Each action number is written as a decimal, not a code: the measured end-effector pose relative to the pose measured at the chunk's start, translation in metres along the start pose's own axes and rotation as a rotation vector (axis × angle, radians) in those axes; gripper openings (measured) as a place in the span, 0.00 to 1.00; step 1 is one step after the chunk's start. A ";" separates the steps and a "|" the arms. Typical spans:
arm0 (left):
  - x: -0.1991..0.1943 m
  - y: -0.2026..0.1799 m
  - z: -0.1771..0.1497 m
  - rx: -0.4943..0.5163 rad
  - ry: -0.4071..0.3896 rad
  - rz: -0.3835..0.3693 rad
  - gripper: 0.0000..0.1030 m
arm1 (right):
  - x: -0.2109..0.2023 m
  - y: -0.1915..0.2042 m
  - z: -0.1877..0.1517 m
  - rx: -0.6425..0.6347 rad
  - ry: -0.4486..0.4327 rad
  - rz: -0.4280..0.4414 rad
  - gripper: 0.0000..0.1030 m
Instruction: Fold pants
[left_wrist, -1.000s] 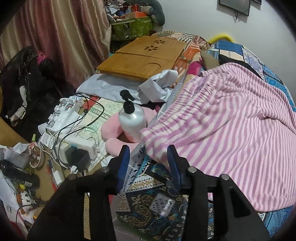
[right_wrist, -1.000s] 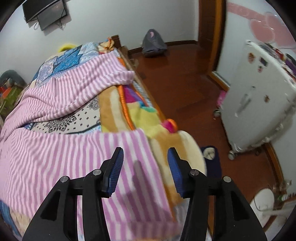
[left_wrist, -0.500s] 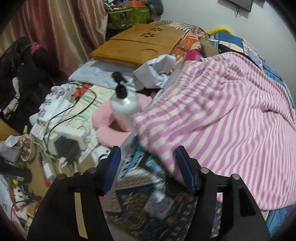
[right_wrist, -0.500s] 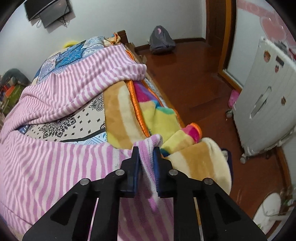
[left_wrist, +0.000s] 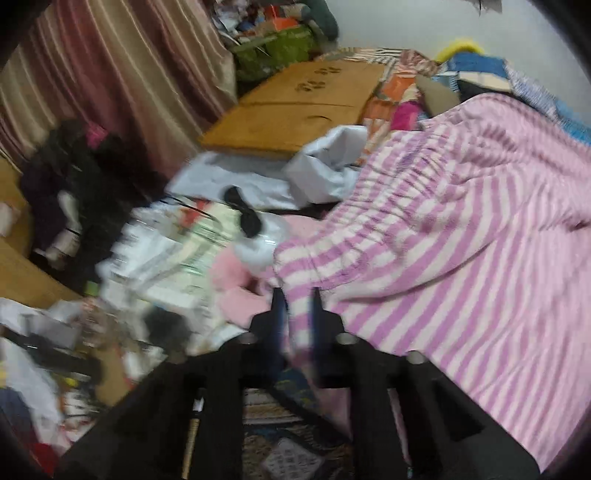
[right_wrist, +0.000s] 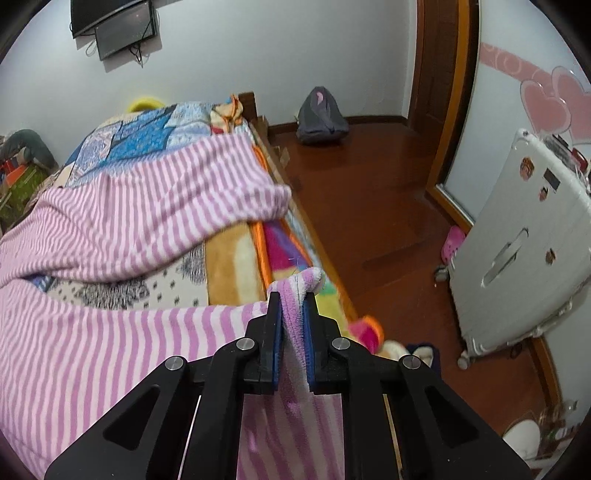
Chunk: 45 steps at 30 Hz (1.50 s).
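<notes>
The pants (left_wrist: 461, 236) are pink-and-white striped fleece, spread over a patterned bed. In the left wrist view my left gripper (left_wrist: 295, 295) is shut on the waistband corner, with fabric pinched between its blue pads; the view is motion-blurred. In the right wrist view my right gripper (right_wrist: 293, 299) is shut on the hem of the near pant leg (right_wrist: 122, 354) and lifts it off the blanket. The far pant leg (right_wrist: 155, 199) lies flat across the bed to its right edge.
Left of the bed lie a wooden lap tray (left_wrist: 303, 107), a white pump bottle (left_wrist: 255, 236), papers, cables and dark clothes. Right of the bed are a wooden floor, a grey backpack (right_wrist: 321, 118), a white fridge (right_wrist: 517, 258) and a pink shoe (right_wrist: 452, 243).
My left gripper moved forward and closed on the waistband corner. My right gripper closed on the leg hem half a second ago and has since lifted it.
</notes>
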<state>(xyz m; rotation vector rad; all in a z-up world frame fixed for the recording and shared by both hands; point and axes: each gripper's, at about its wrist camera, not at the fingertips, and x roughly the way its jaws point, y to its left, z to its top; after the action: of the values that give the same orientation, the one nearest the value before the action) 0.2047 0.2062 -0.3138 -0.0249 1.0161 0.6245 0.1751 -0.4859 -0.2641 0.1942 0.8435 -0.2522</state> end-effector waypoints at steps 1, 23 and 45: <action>-0.002 0.002 -0.002 -0.010 -0.003 -0.005 0.09 | 0.002 0.000 0.004 -0.002 -0.006 0.002 0.09; -0.073 0.001 0.002 0.006 -0.091 -0.104 0.41 | -0.012 0.027 -0.006 -0.111 0.141 0.140 0.36; -0.113 -0.087 -0.048 0.344 -0.062 -0.331 0.42 | -0.084 0.054 -0.066 -0.176 0.223 0.281 0.36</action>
<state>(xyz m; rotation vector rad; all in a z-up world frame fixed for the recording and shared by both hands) 0.1685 0.0666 -0.2722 0.1259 1.0203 0.1440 0.0910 -0.4046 -0.2400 0.1754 1.0420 0.1099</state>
